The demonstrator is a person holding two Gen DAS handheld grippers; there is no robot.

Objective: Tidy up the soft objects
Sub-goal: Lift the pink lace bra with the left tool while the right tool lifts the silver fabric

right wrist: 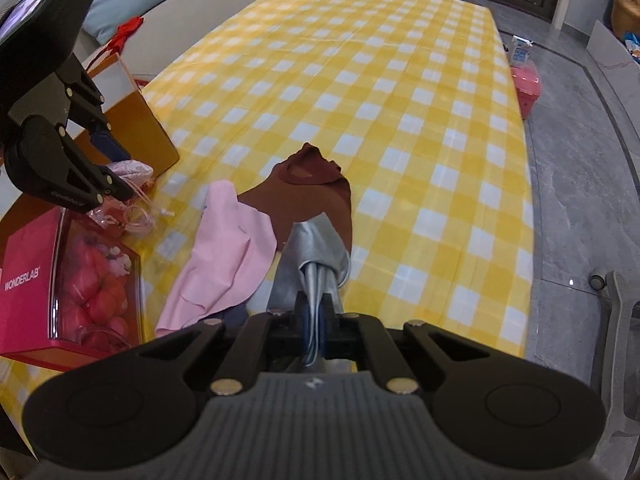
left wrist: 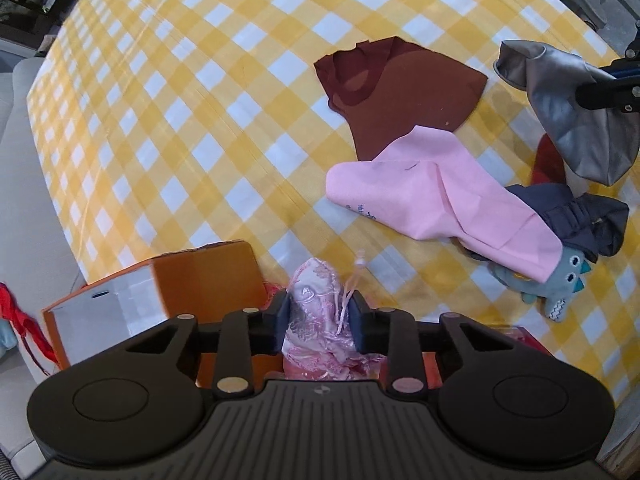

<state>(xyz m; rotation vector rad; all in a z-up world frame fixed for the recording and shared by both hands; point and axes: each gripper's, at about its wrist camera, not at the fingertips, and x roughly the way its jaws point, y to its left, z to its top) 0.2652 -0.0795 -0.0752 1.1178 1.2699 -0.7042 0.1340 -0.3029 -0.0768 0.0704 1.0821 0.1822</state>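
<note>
On the table: a yellow-and-white checked tablecloth [right wrist: 400,128] covers the top, with soft items gathered at the near end.
Left gripper [left wrist: 320,322]: its pads press on a pink brocade pouch [left wrist: 316,312], which fills the gap between the jaws; the pouch's thin drawstring [left wrist: 352,288] trails beside one finger.
Right gripper [right wrist: 316,330]: jaws pinched tight on a fold of silver-grey fabric [right wrist: 316,248], which bunches between the fingers and hangs clear of the cloth in the left wrist view.
Brown garment [left wrist: 392,96]: lies flat on the tablecloth, well out from both grippers.
Pink cloth [left wrist: 432,196]: overlaps the brown garment's near edge and covers part of a dark navy garment [left wrist: 576,216].
Grey plush toy [left wrist: 560,284]: peeks out from under the pink cloth's end.
Orange box [left wrist: 200,284]: stands just beside the left gripper.
Red box [right wrist: 32,264]: marked WONDERLAB, with a clear window showing red items, sits near the table edge.
</note>
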